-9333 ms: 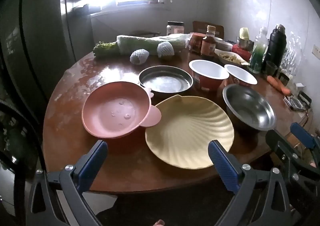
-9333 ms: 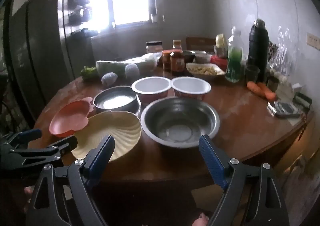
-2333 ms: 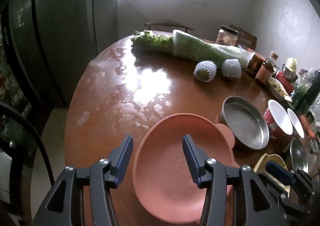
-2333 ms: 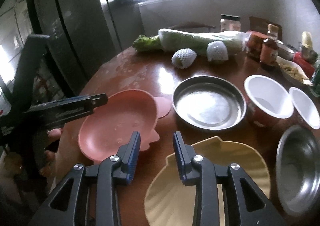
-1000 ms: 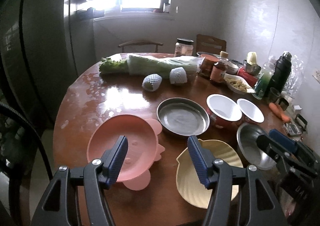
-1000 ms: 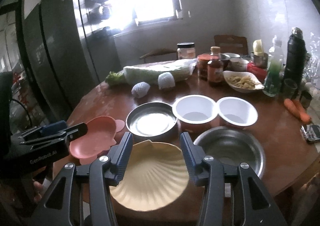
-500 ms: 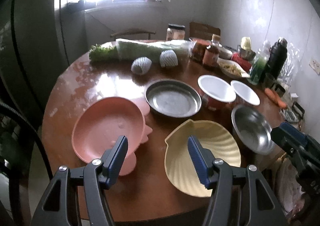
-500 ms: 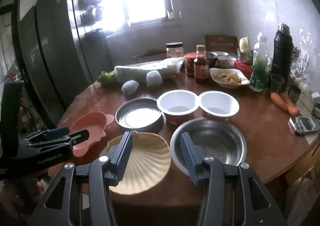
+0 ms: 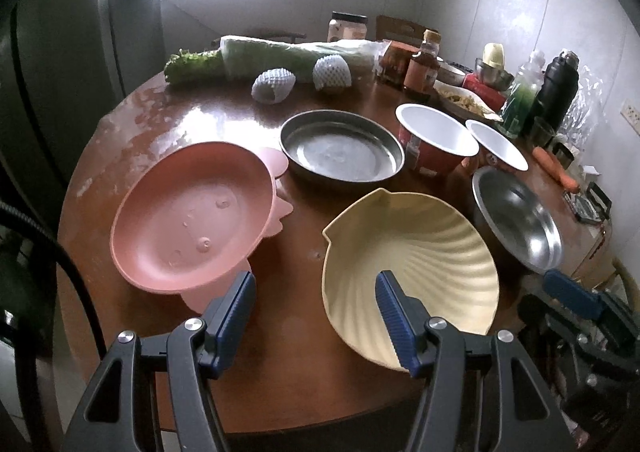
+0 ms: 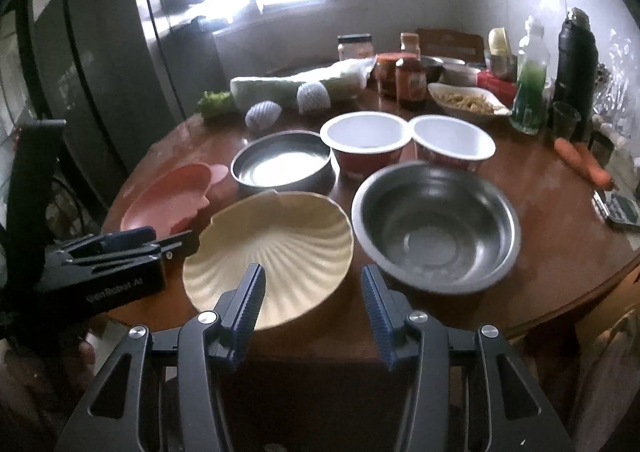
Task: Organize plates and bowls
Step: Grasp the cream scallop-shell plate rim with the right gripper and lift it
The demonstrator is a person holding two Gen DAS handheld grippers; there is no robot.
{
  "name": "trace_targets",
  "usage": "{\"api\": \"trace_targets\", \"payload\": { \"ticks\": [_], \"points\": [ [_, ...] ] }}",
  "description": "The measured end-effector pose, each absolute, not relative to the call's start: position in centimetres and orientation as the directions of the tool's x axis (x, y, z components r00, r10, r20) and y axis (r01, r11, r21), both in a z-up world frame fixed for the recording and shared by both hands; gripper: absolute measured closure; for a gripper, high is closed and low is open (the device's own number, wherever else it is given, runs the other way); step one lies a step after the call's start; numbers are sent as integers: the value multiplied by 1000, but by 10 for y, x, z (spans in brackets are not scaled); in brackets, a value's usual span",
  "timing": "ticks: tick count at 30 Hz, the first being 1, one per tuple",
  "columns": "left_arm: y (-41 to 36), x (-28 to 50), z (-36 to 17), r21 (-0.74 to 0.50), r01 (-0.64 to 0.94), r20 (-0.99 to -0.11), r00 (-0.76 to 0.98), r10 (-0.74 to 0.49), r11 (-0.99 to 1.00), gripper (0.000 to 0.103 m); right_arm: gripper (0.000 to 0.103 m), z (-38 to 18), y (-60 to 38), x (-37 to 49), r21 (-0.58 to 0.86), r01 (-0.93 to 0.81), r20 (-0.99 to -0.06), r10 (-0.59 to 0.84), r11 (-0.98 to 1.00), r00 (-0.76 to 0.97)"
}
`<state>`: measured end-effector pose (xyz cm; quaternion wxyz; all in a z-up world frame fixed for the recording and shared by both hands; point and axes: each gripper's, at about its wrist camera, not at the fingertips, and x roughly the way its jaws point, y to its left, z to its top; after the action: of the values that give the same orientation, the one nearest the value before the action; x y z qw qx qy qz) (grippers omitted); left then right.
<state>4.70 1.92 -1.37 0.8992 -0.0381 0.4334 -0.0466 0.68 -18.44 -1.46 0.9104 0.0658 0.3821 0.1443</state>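
Note:
On the round brown table (image 9: 304,372) lie a pink plate (image 9: 192,212), a yellow shell-shaped dish (image 9: 412,248), a shallow steel pan (image 9: 340,152), a steel bowl (image 9: 516,216) and two white-lined red bowls (image 9: 436,132). My left gripper (image 9: 314,284) hangs open over the near table edge between the pink plate and the shell dish, holding nothing. In the right wrist view my right gripper (image 10: 313,276) is open and empty, just short of the shell dish (image 10: 276,244) and the steel bowl (image 10: 436,224). The pink plate (image 10: 168,196) lies left of them.
At the back lie a wrapped cabbage (image 9: 280,56), two foam-netted fruits (image 9: 274,86), sauce bottles (image 9: 422,64), a food dish (image 10: 468,102), a green bottle (image 10: 530,88) and a black flask (image 10: 576,64). Carrots (image 10: 584,164) lie right. A dark fridge (image 10: 100,92) stands left.
Both views have sunk and drawn back toward the table's near edge, so the dishes look larger and nearer. The jaws keep the same width. No dish has moved.

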Motion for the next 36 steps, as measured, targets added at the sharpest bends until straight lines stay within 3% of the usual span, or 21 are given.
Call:
{"api": "trace_targets", "payload": {
  "ticks": [24, 32, 36],
  "points": [
    [7, 66, -42, -128, 87, -811, 564, -154, 988, 41, 52, -55, -174, 35, 262, -217, -727, 340, 940, 596],
    [5, 67, -46, -147, 101, -805, 566, -178, 984, 41, 65, -60, -165, 46, 217, -240, -728, 321, 946, 606],
    [4, 66, -46, -158, 123, -796, 571, -200, 980, 51, 69, -62, -162, 48, 208, -249, -727, 320, 946, 607]
  ]
}}
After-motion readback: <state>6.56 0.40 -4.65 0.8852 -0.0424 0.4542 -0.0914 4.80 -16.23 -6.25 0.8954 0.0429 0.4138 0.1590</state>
